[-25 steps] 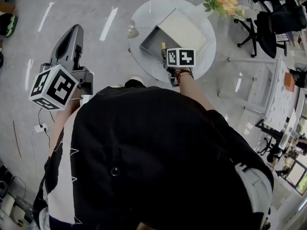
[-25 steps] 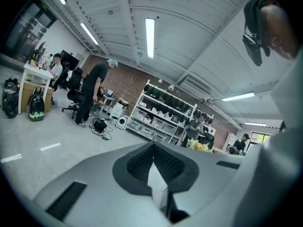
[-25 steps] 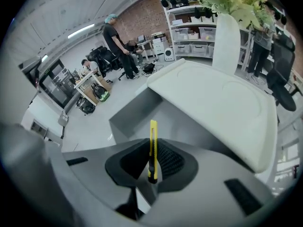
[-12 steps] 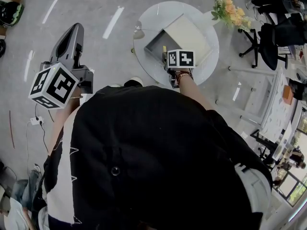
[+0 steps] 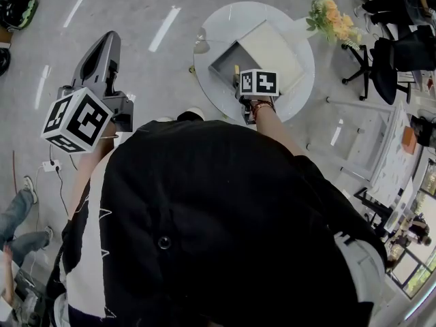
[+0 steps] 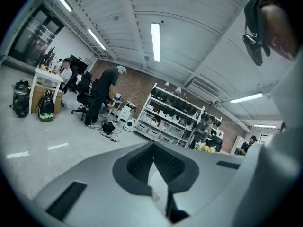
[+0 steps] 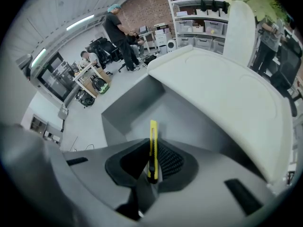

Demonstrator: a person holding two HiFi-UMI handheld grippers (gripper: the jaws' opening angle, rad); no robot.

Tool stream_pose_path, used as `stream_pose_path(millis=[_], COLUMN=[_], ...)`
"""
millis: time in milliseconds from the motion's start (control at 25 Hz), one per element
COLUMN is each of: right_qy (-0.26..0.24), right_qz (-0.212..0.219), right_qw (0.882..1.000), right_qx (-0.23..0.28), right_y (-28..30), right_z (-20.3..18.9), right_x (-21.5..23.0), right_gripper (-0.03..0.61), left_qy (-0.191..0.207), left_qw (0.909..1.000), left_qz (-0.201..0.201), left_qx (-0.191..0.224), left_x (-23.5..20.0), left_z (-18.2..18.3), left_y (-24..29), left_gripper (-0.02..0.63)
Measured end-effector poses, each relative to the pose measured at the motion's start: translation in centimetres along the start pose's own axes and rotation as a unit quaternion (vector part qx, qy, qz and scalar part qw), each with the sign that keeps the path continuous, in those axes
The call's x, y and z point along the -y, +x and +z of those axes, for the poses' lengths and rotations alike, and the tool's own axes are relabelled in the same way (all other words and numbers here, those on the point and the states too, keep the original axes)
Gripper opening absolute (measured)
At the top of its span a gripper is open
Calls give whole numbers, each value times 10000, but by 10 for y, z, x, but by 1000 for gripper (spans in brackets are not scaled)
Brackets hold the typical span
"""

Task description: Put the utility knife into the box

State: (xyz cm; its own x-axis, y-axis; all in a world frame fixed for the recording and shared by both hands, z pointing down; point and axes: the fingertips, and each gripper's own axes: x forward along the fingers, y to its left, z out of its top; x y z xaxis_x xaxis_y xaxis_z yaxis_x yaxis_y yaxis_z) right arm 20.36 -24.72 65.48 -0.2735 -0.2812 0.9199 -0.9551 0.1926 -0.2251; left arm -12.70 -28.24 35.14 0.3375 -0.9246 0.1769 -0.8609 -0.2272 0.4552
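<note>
A yellow utility knife (image 7: 153, 132) stands upright between the jaws of my right gripper (image 7: 152, 151), which is shut on it. Its tip hangs over the open grey box (image 7: 142, 109), whose white lid (image 7: 222, 91) lies back to the right. In the head view the right gripper (image 5: 238, 75) is at the near edge of the box (image 5: 228, 58) on the round white table (image 5: 300, 80). My left gripper (image 5: 103, 46) is held out over the floor at the left. In the left gripper view that gripper (image 6: 153, 148) is shut with nothing in it.
A white vase of flowers (image 5: 330, 16) stands at the table's far right edge, with a small lamp (image 5: 200, 45) at its left edge. Office chairs (image 5: 392, 43) and a white desk (image 5: 381, 142) are to the right. A person's legs (image 5: 20, 216) show at lower left.
The right gripper holds nearly the same spot at the box with the knife. The view has drifted slightly, and a person's legs have come into view at lower left.
</note>
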Motion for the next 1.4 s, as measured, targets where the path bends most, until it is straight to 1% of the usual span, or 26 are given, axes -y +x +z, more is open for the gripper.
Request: stream_pose_path(millis=[640,1120,1400], right_qy=[44,116,194], right_qz=[-134,-72,-19], right_qw=[9999,9998,9998], right_qx=[-91,-152,-66], right_y=[7,9,8], right_z=[-2,-2,-3], right_x=[3,3,3], right_gripper=[54,54,54], left_qy=[-70,-75,-73], left_qw=[9999,9999,9999], left_qz=[83,87,78], left_qx=[-19,-13,-36], left_x=[-10,-12,-11], left_z=[-2,-1,0], left_y=[-3,-2,-1], left_gripper=[11,11,11])
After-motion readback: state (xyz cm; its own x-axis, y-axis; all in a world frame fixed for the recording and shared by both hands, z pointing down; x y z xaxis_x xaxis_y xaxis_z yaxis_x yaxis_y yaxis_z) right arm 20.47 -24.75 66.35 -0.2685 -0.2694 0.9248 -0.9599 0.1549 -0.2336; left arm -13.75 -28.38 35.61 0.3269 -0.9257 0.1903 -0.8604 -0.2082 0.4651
